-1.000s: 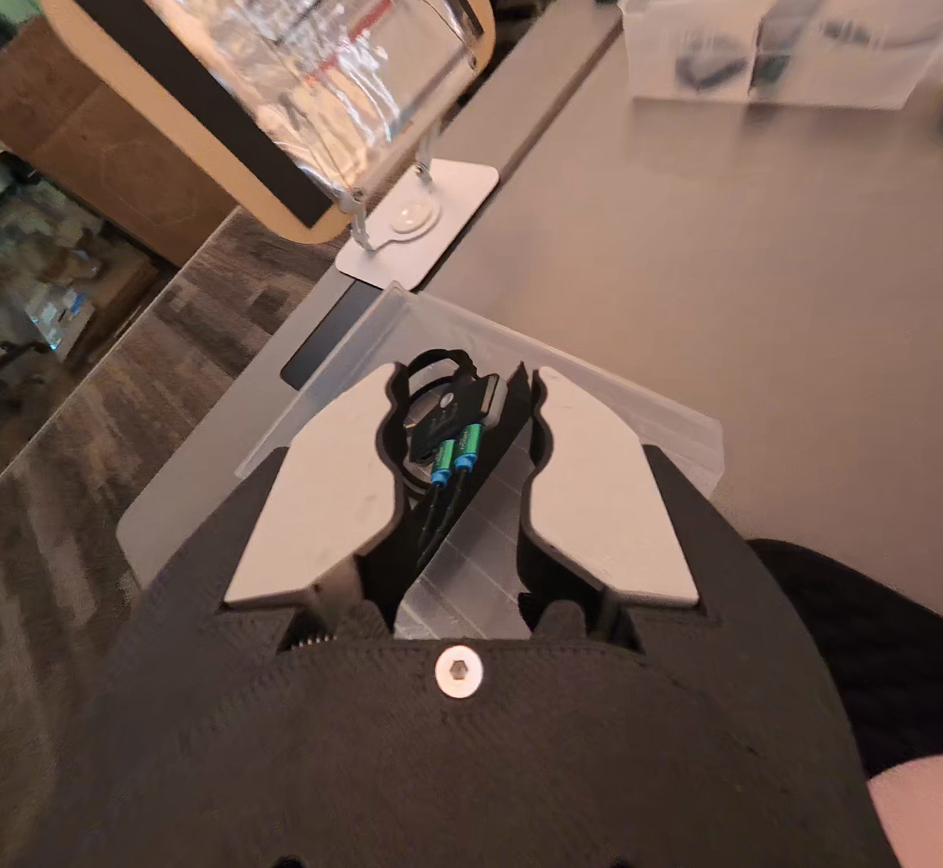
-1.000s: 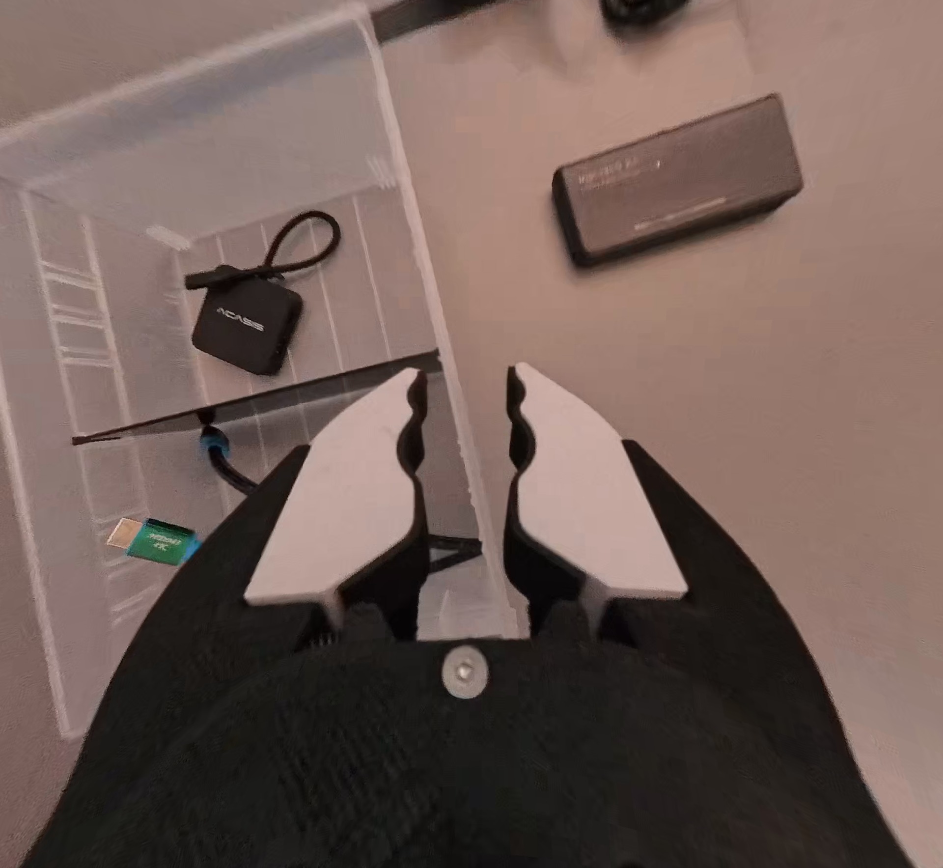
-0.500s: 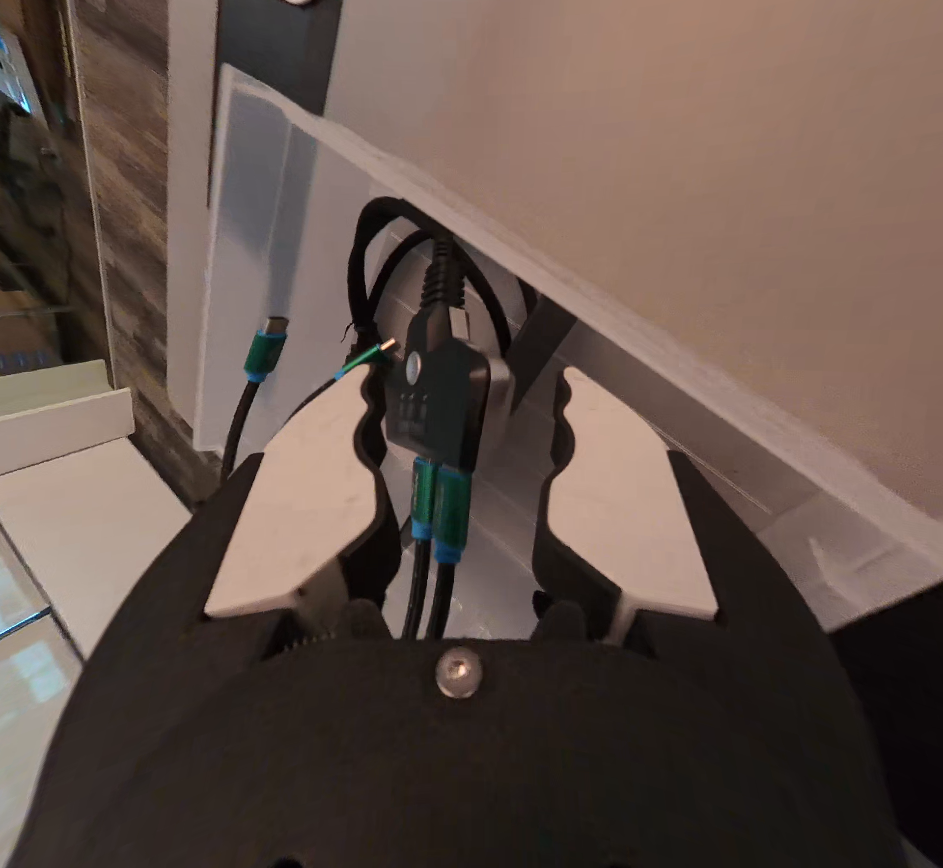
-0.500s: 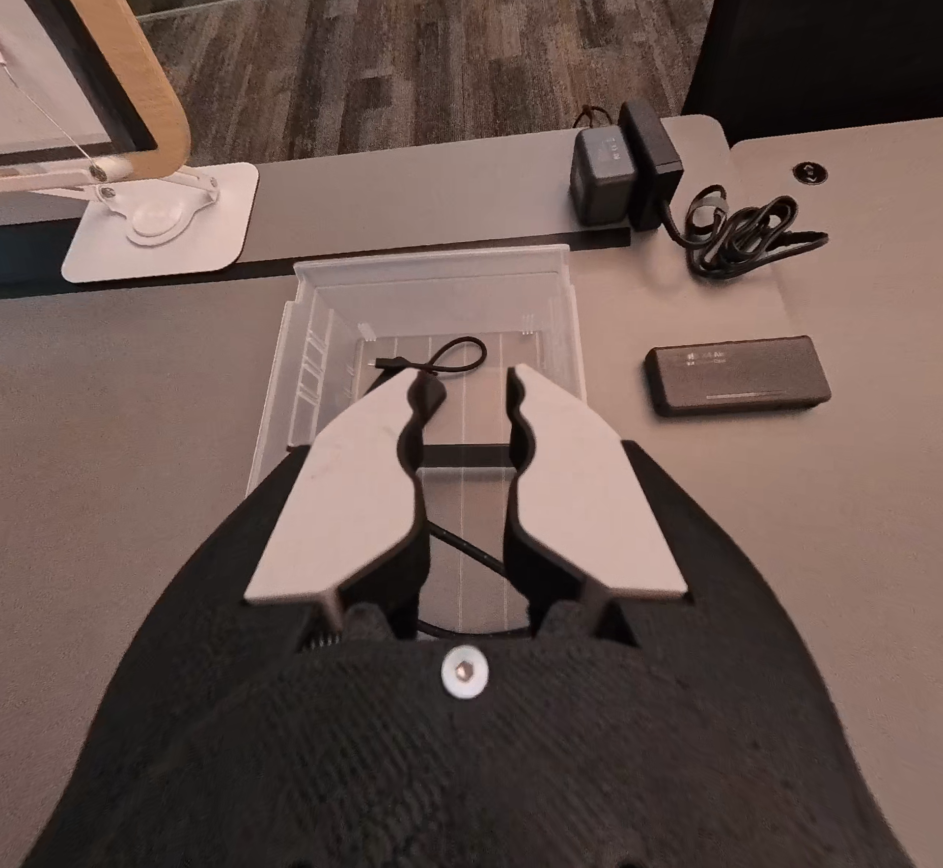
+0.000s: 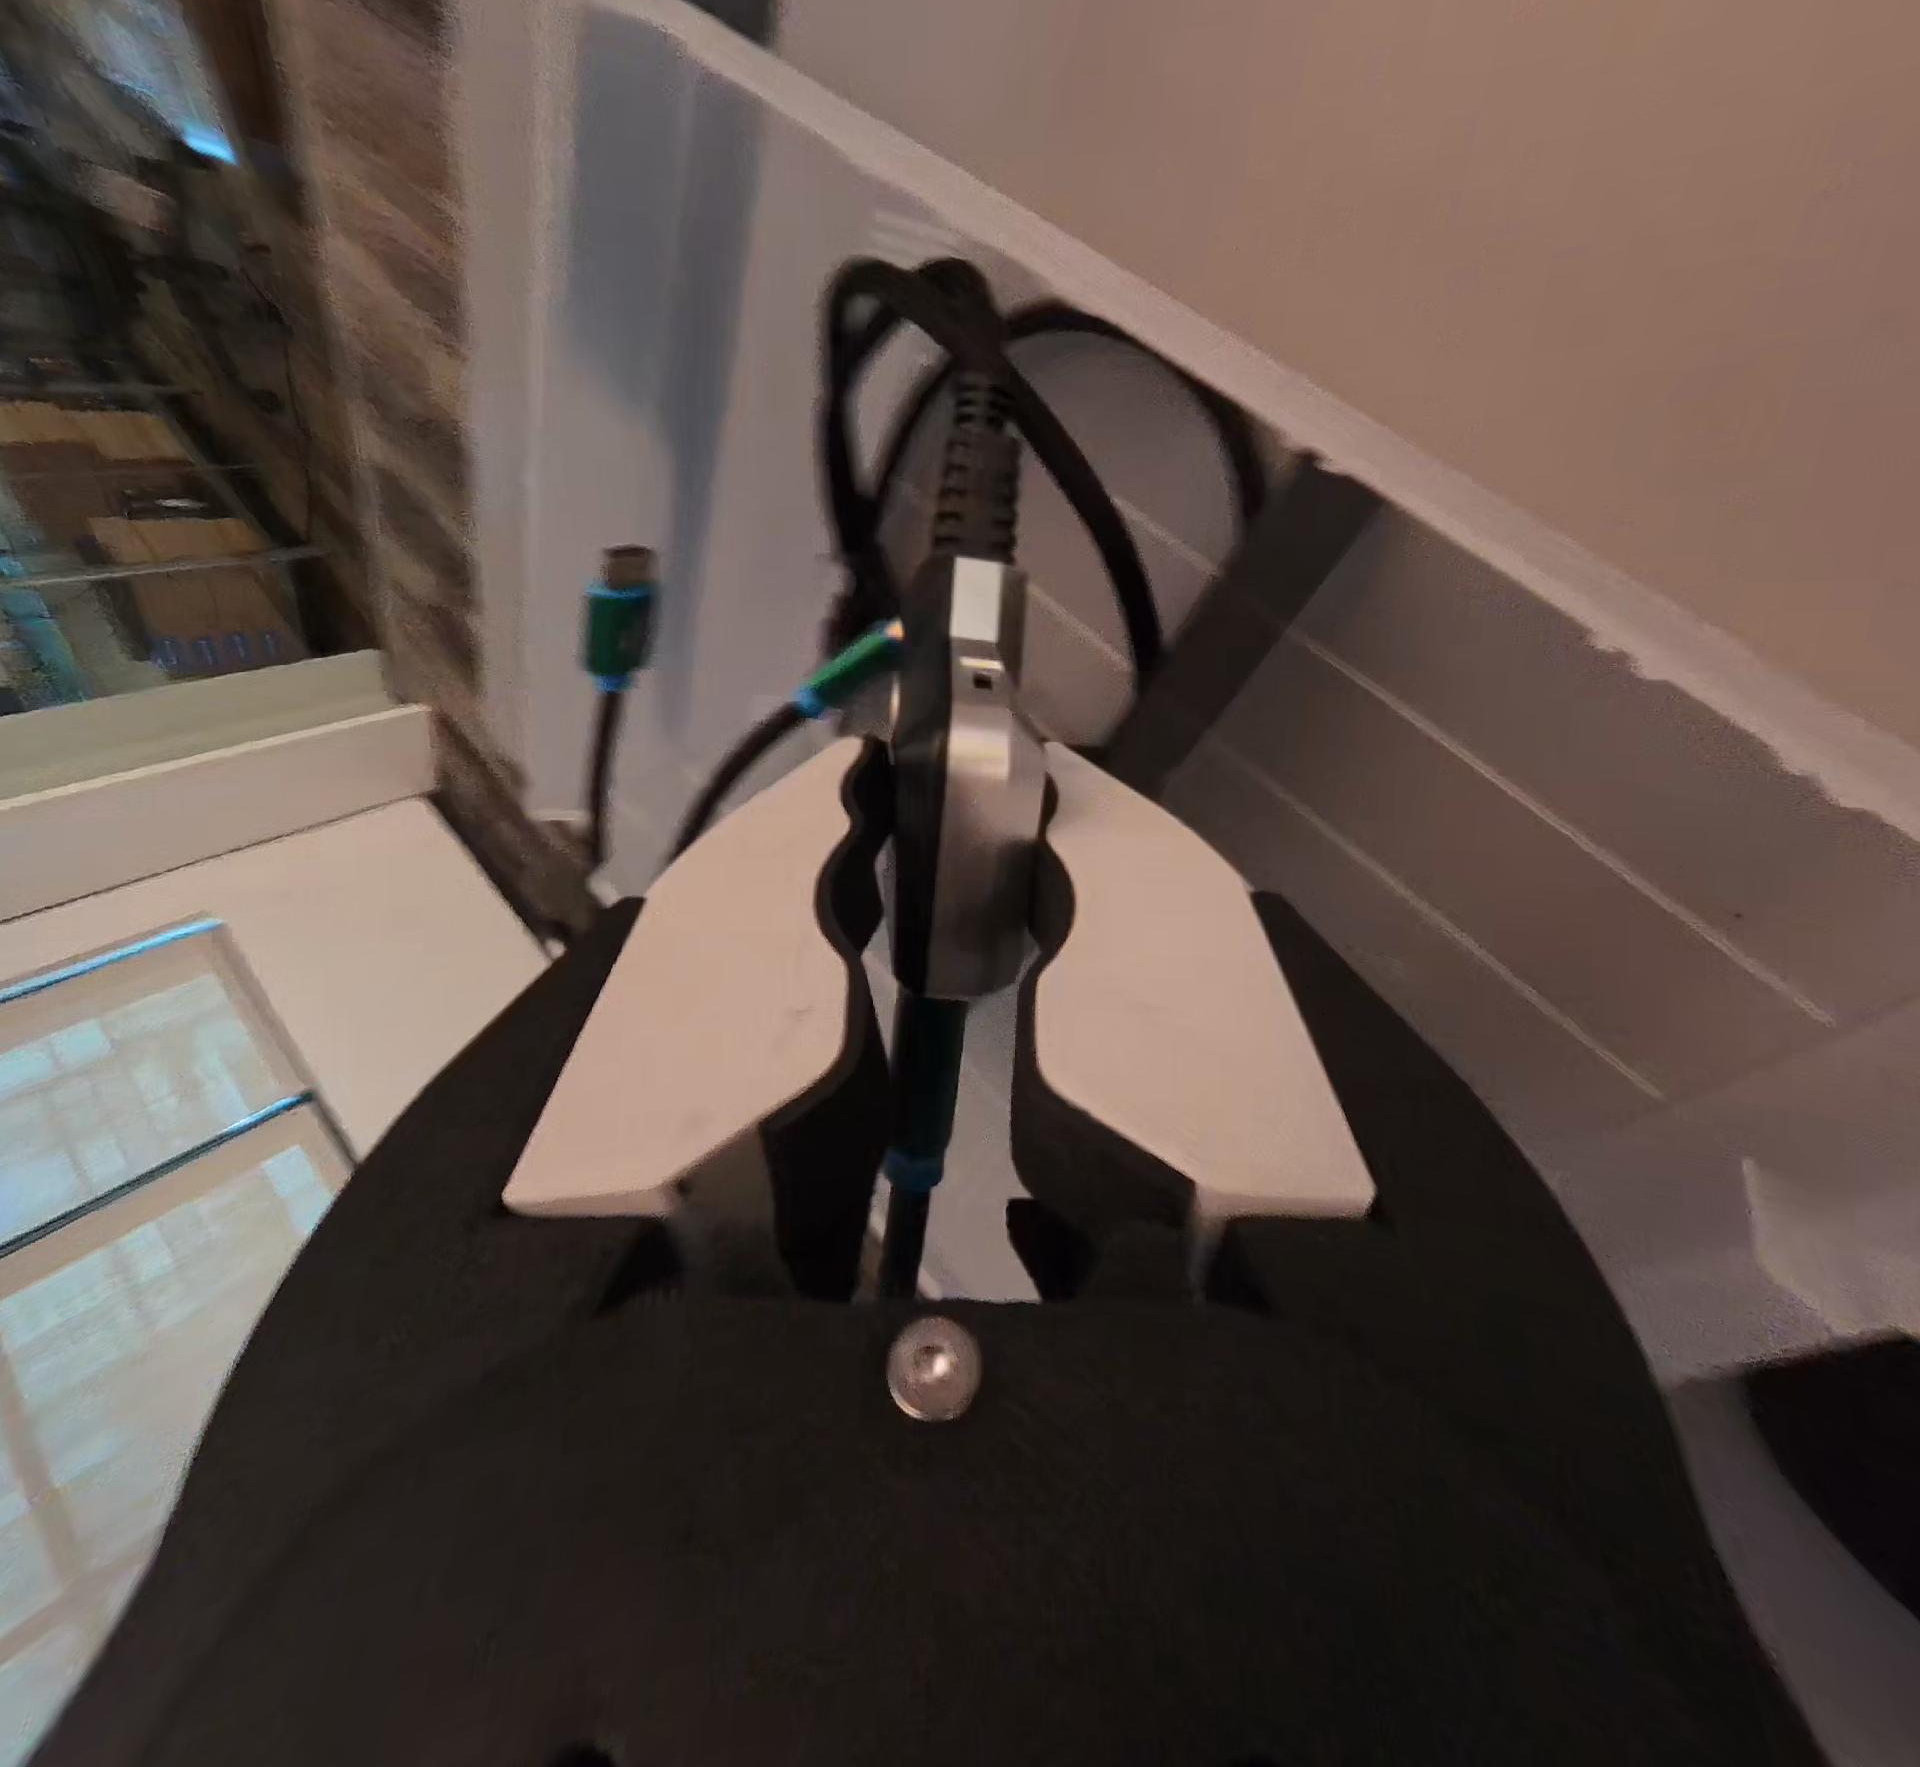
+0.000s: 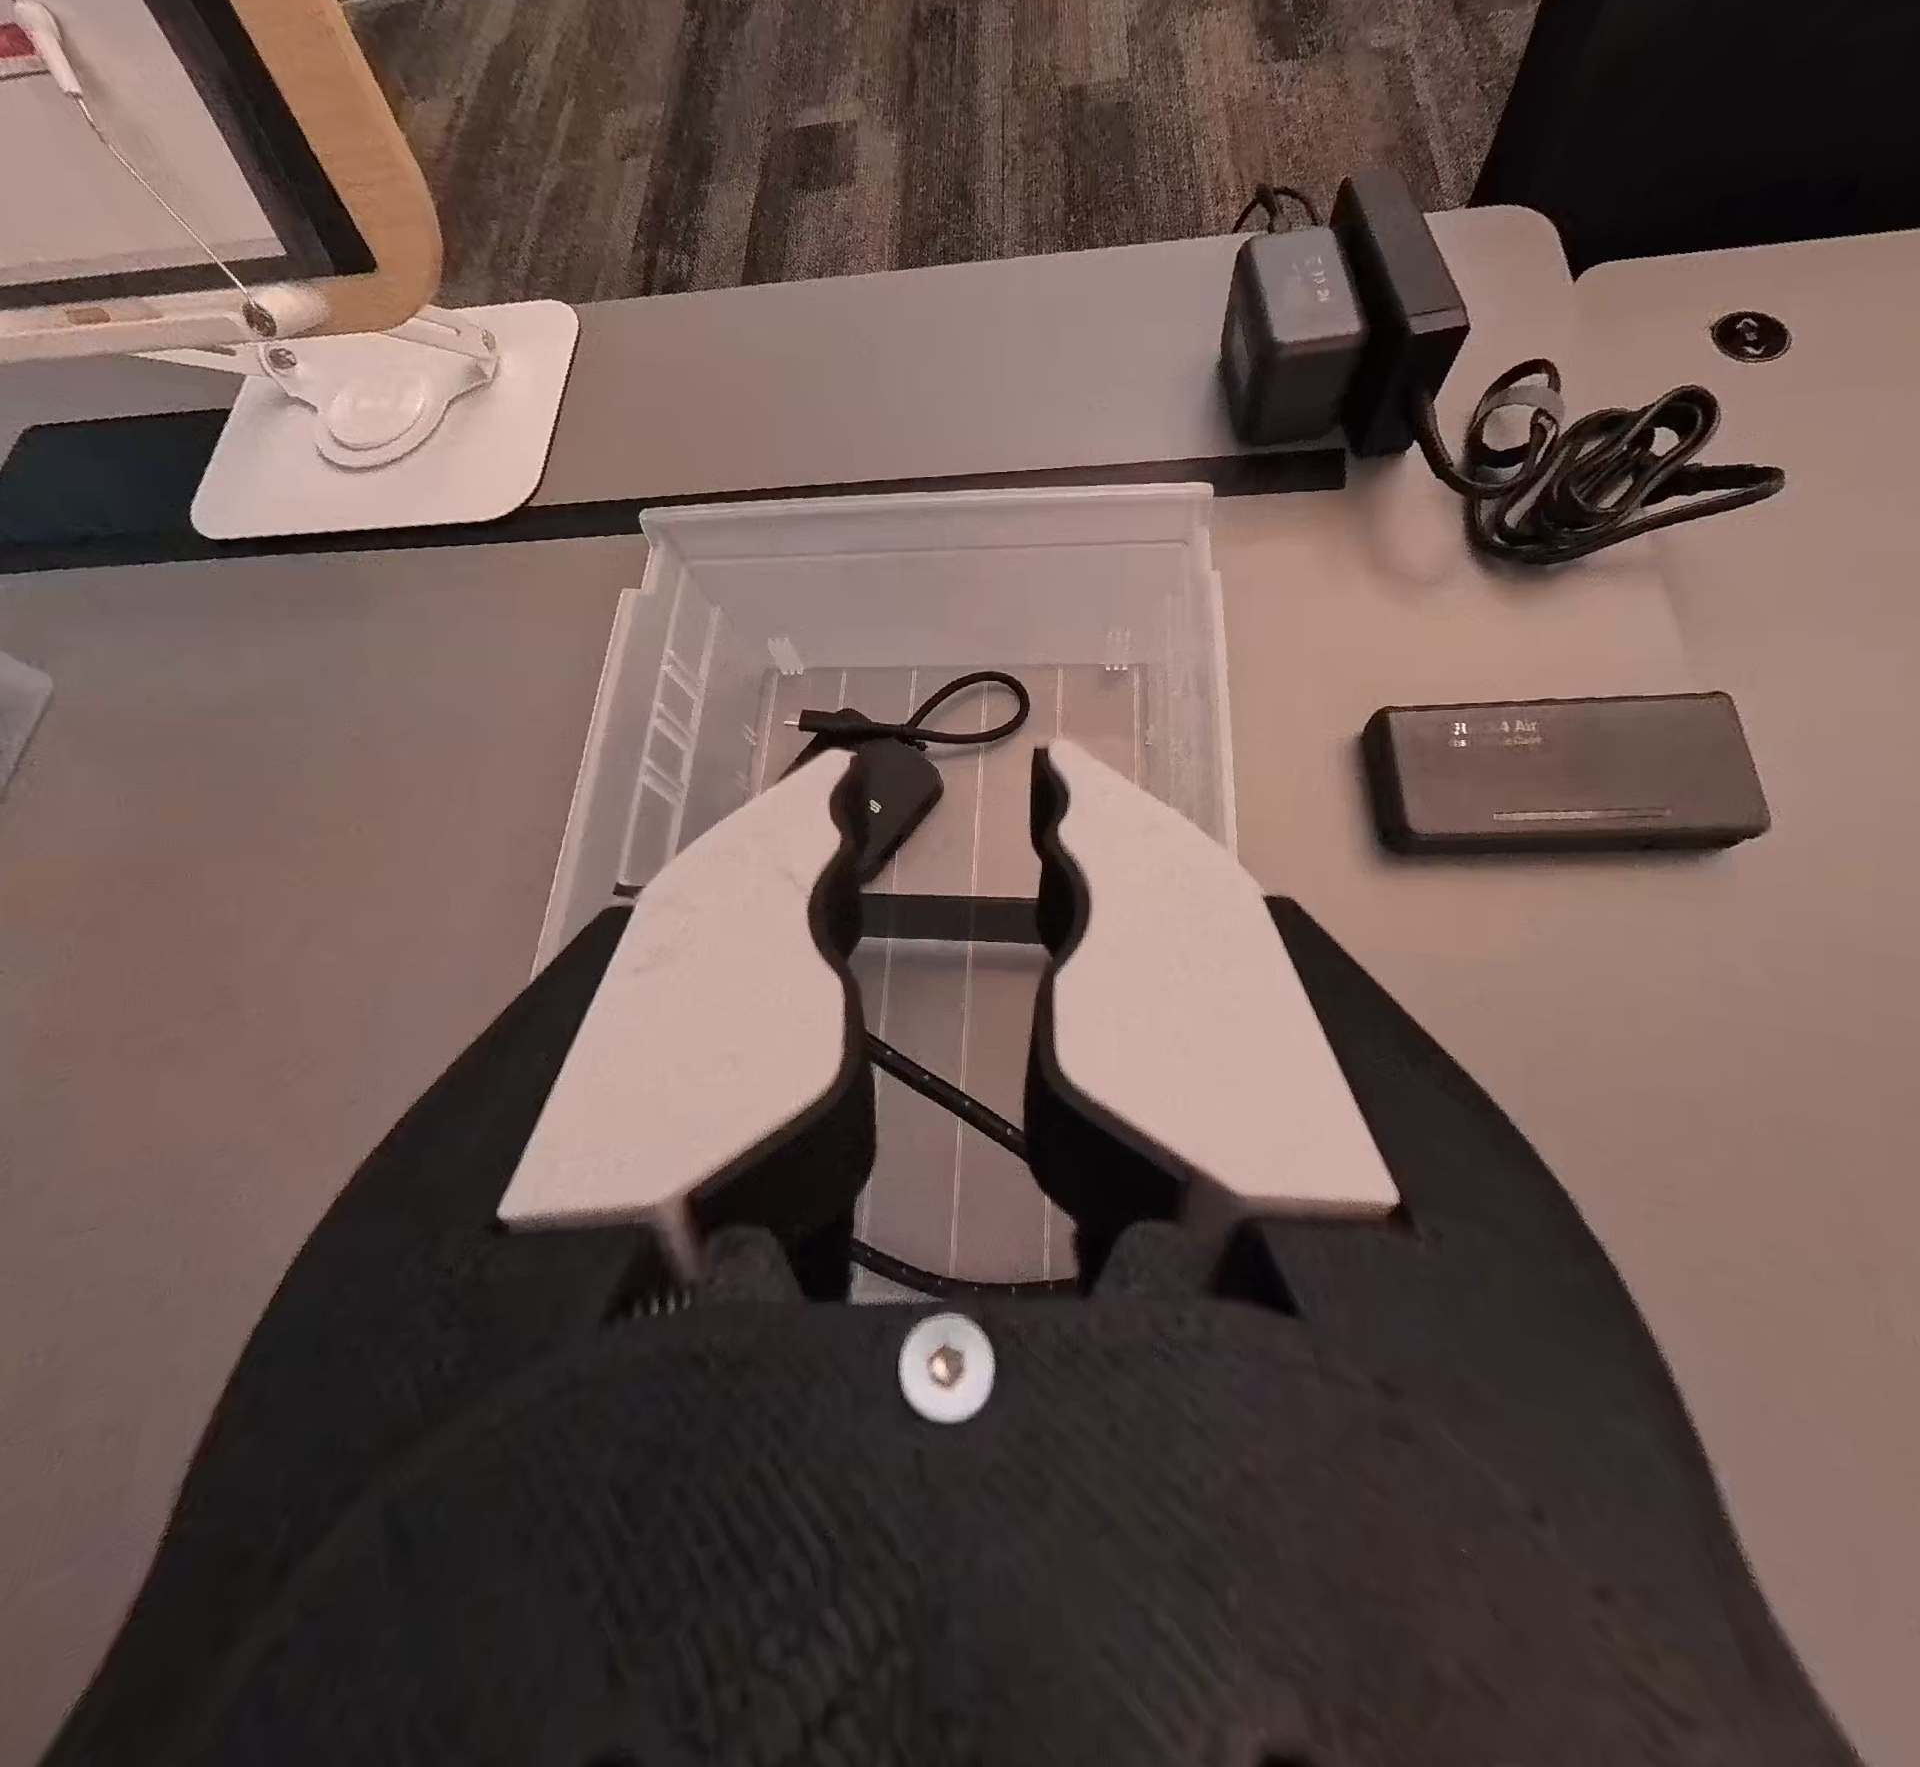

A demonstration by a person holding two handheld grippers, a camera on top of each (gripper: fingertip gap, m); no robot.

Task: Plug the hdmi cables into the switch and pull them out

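1. Since the earlier frame, left gripper [image 5: 961,844] has closed edge-on around the switch [image 5: 961,782] inside the bin [image 5: 1455,678].
2. Right gripper [image 6: 940,844] hovers empty, narrowly parted, above the bin.
3. Plugged cable [image 5: 914,1094] could tug the thin switch askew, or it may slip.

**Colours and patterns observed**

Switch [image 5: 961,844]: black face, silver edge. HDMI cables [image 5: 620,621]: black cords, green plug shells, blue collars. Bin [image 6: 1184,637]: clear, frosted white, ribbed floor. Table [image 6: 260,834]: plain grey-beige. Floor [image 6: 935,76]: grey-brown plank pattern. Flat box [image 6: 1569,772]: matt black. Gripper fingers [image 6: 717,979]: pale grey on black bodies.
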